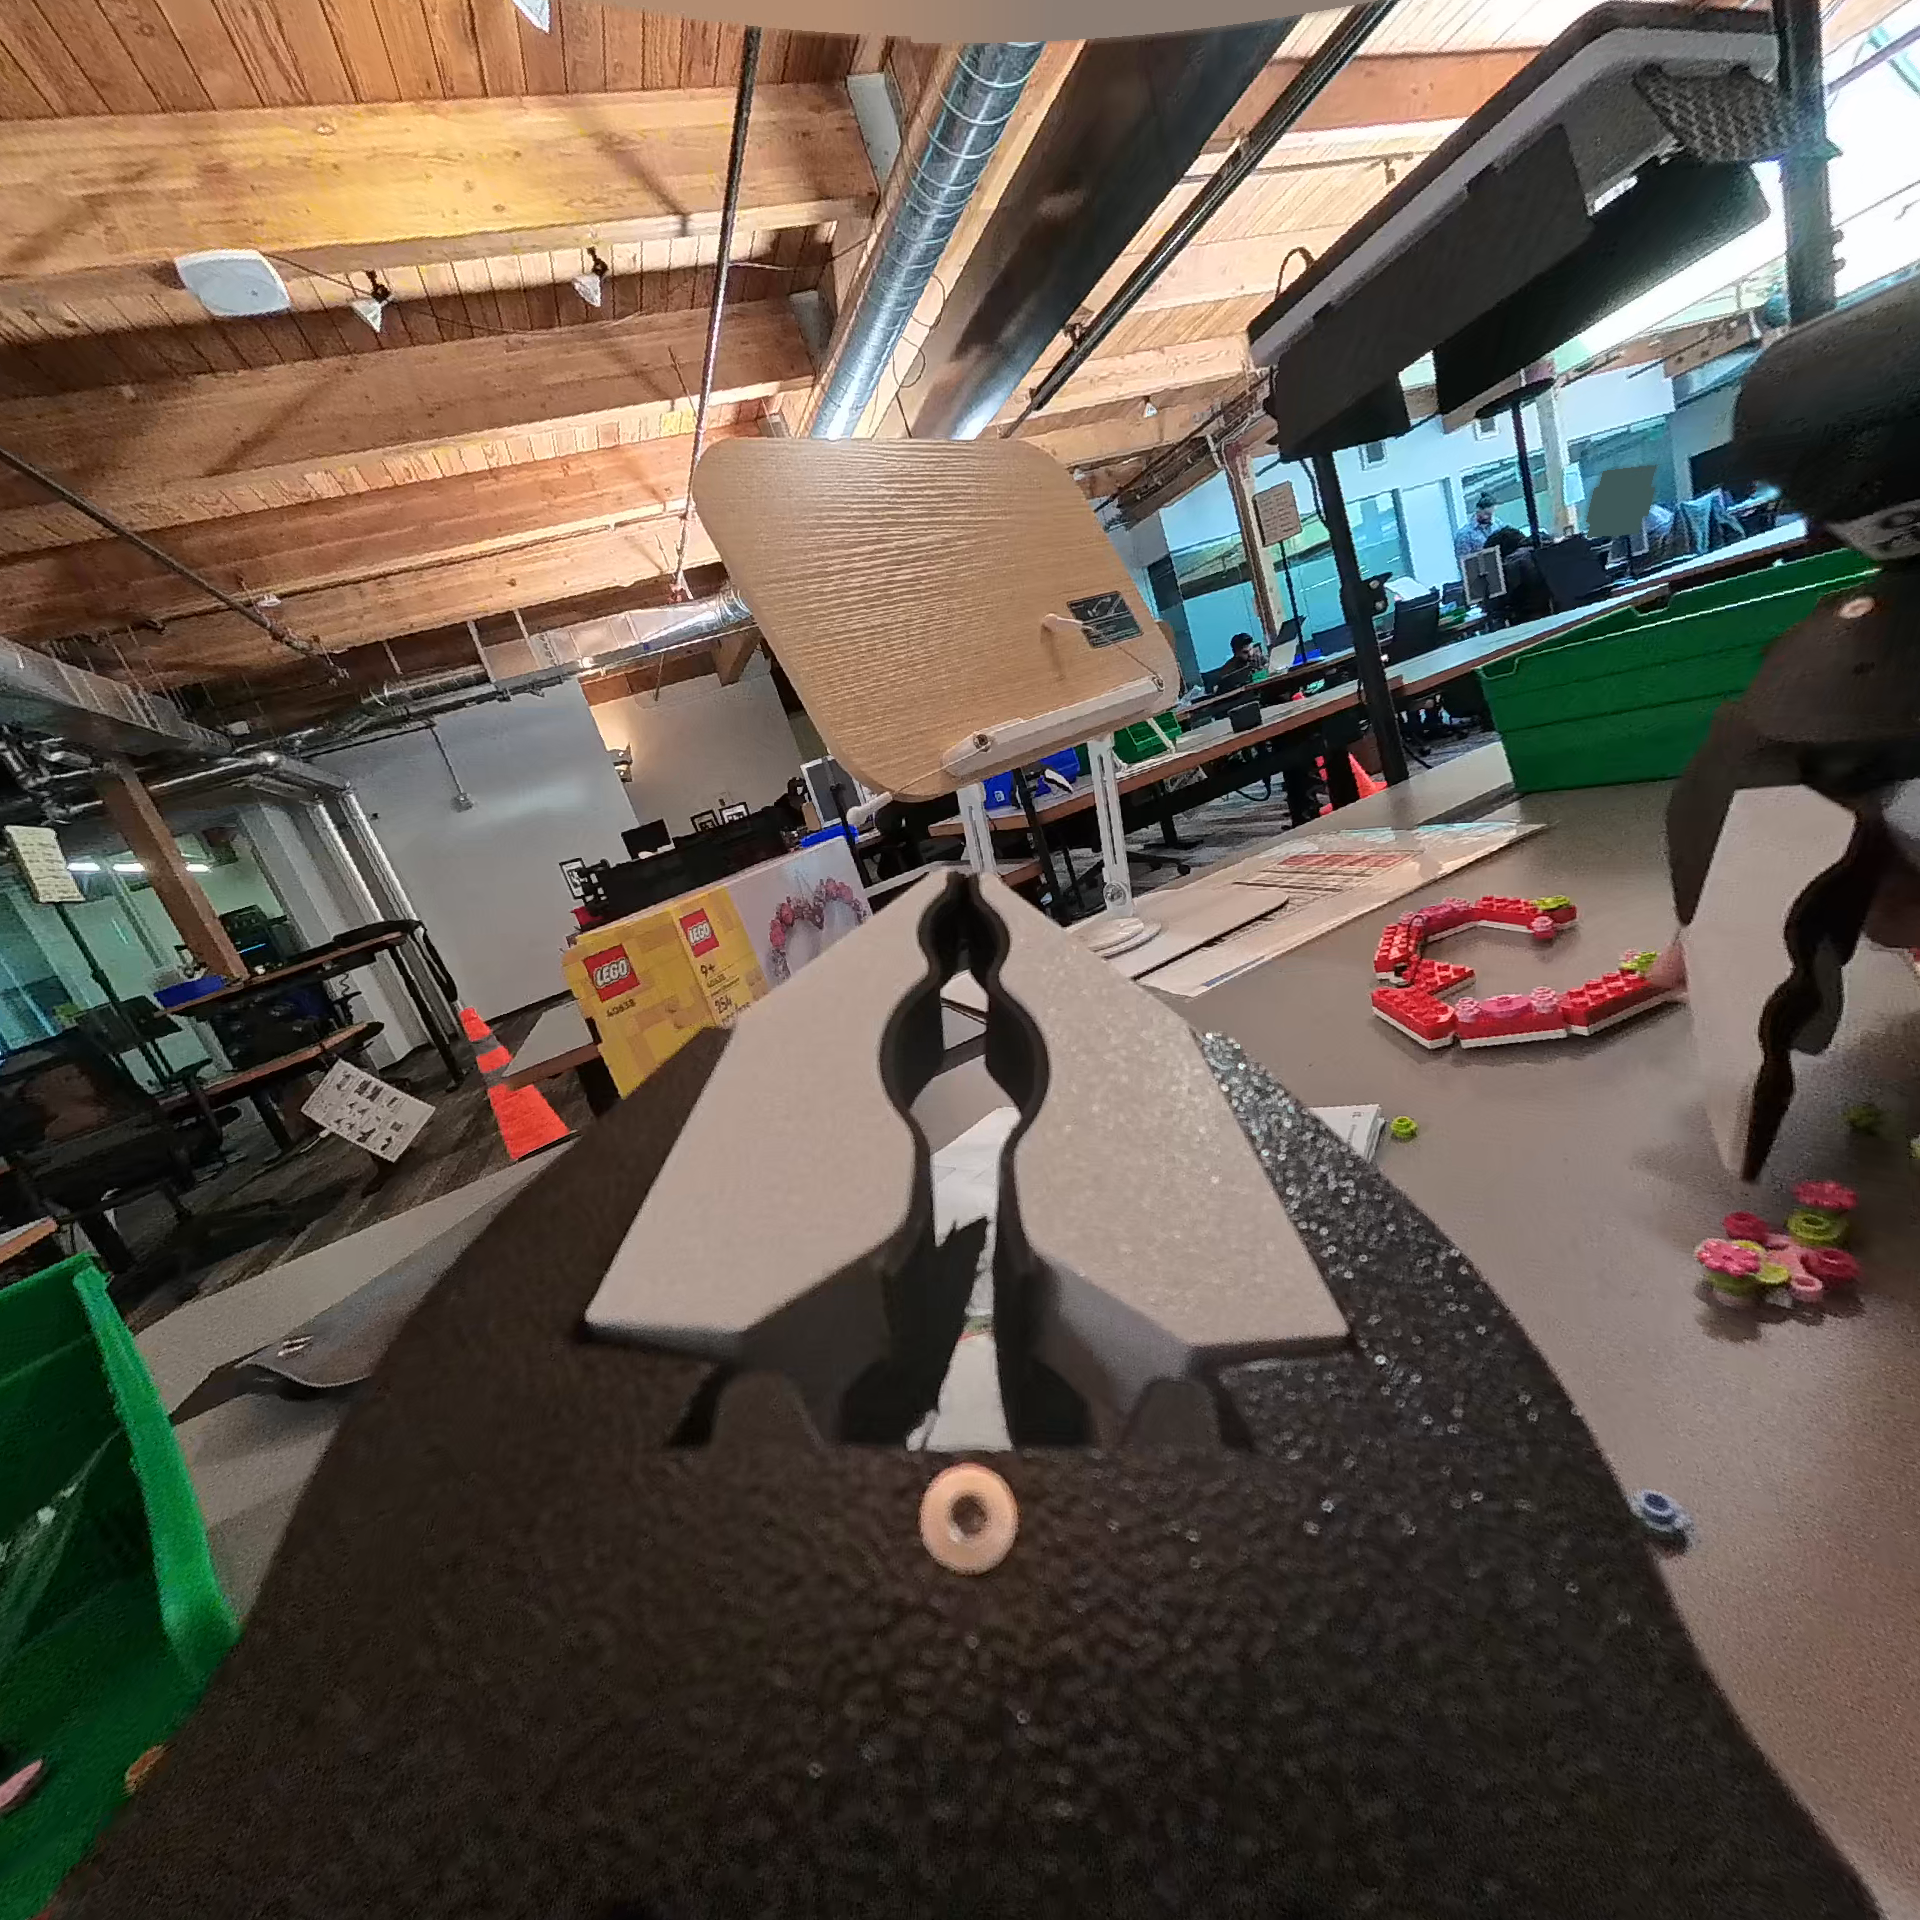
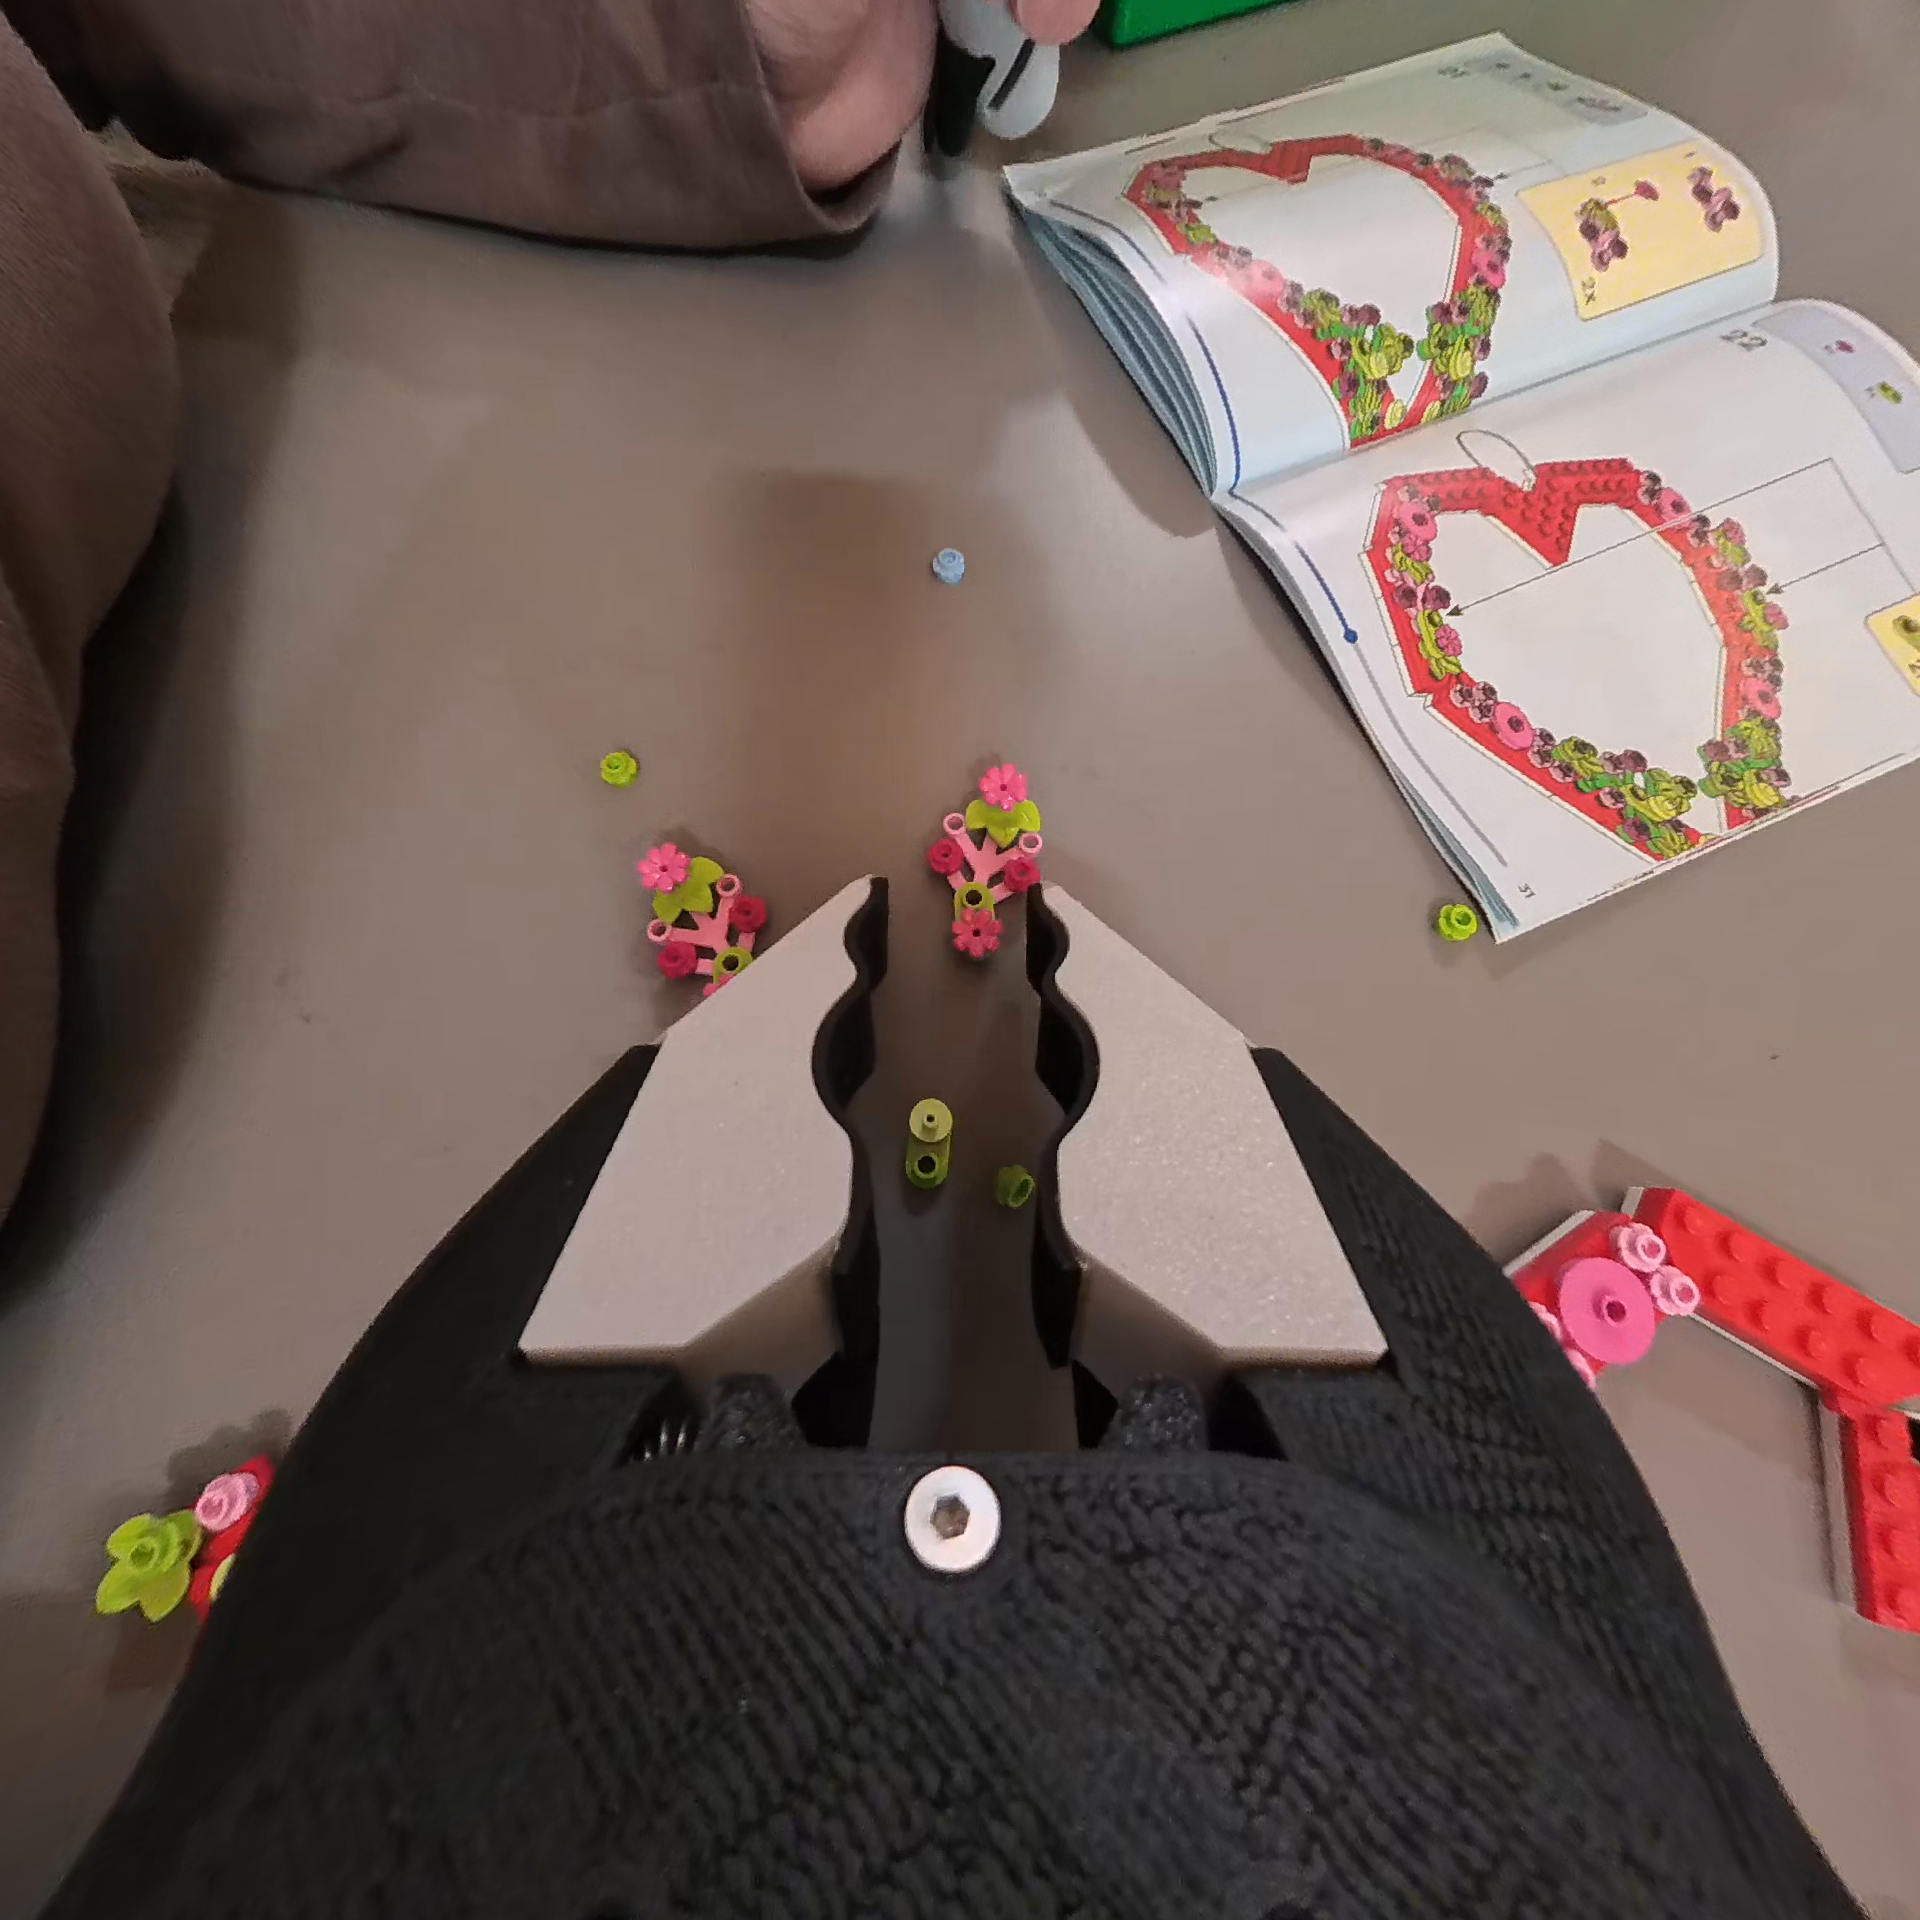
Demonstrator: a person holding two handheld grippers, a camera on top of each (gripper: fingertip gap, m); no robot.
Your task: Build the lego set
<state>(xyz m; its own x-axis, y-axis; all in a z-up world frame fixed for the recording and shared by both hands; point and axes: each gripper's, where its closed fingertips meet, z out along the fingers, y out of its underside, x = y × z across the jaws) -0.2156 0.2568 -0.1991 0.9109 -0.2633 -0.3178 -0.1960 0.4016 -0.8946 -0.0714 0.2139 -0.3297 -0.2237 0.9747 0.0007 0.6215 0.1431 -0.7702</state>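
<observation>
The right gripper (image 2: pixel 956 894) hangs over the grey counter (image 2: pixel 520 623) with its fingers (image 2: pixel 727 1143) parted and nothing between them; through the gap two small lime pieces (image 2: pixel 928 1143) lie on the counter, one a short stalk-like part and the other a round stud just beside it. Just past the fingertips sits a pink flower sprig (image 2: pixel 982 862) with magenta blossoms and a lime leaf, and a second sprig (image 2: pixel 701 920) of the same kind lies beside the left fingertip, partly hidden by it. Farther out are a lone lime stud (image 2: pixel 618 768) and a pale blue stud (image 2: pixel 948 565), well apart. The open instruction booklet (image 2: pixel 1507 499) lies at the right, another lime stud (image 2: pixel 1457 921) touching its near corner. Part of the red brick frame (image 2: pixel 1766 1299) — with pink round pieces on it — shows at the right edge, and a lime leaf on red (image 2: pixel 156 1558) at the lower left. A brown sleeve (image 2: pixel 468 114) rests across the top. The left gripper (image 1: pixel 966 894) is raised and tilted up toward the room, its fingers (image 1: pixel 810 1122) closed tip to tip and empty. From there the red frame (image 1: pixel 1486 977) lies on the counter at the right, an unfinished curved shape, with the set's yellow box (image 1: pixel 665 977) and a wooden book stand (image 1: pixel 914 613) behind, and green bins (image 1: pixel 1662 686) at the far edge.
</observation>
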